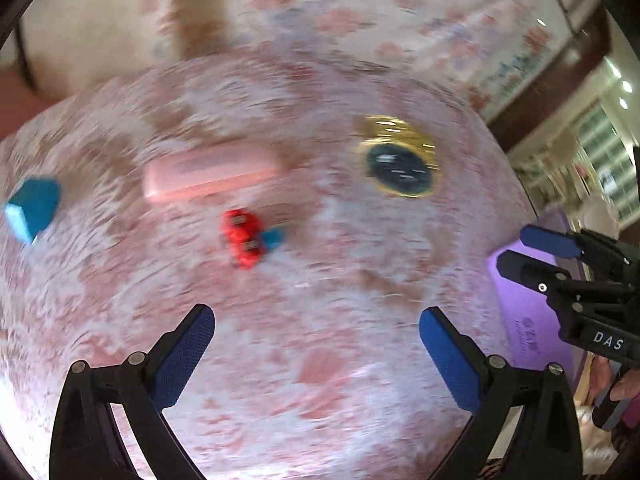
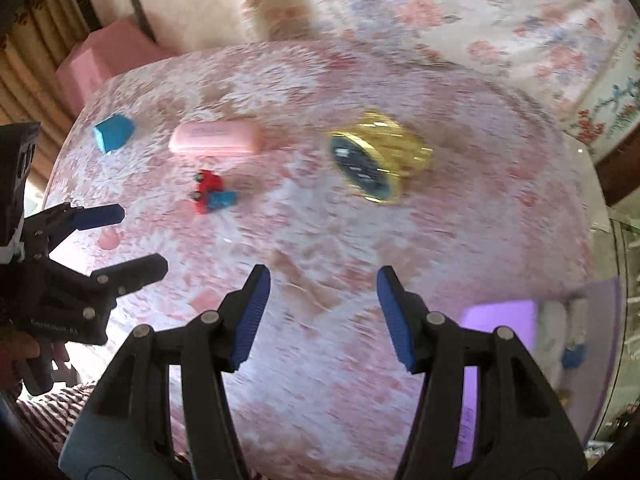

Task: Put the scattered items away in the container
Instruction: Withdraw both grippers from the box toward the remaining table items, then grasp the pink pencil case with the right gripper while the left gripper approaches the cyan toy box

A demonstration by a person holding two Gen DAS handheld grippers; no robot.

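Scattered on the pink floral tabletop (image 1: 320,340) lie a pink case (image 1: 208,174), a small red and blue toy (image 1: 248,238), a blue block (image 1: 34,208) at far left and a gold-rimmed round tin (image 1: 400,160). My left gripper (image 1: 316,356) hovers open over bare cloth, nearer than the toy. My right gripper (image 2: 324,316) is open too, with nothing between its fingers; the tin (image 2: 372,160), toy (image 2: 210,192), case (image 2: 216,138) and block (image 2: 114,132) lie beyond it. The purple container (image 2: 500,320) sits at lower right, holding a few small items.
The purple container (image 1: 532,320) shows at the table's right edge in the left wrist view, with the right gripper (image 1: 516,246) over it. A pink box (image 2: 104,64) stands off the table's far left. Floral fabric (image 2: 480,20) lies behind the table.
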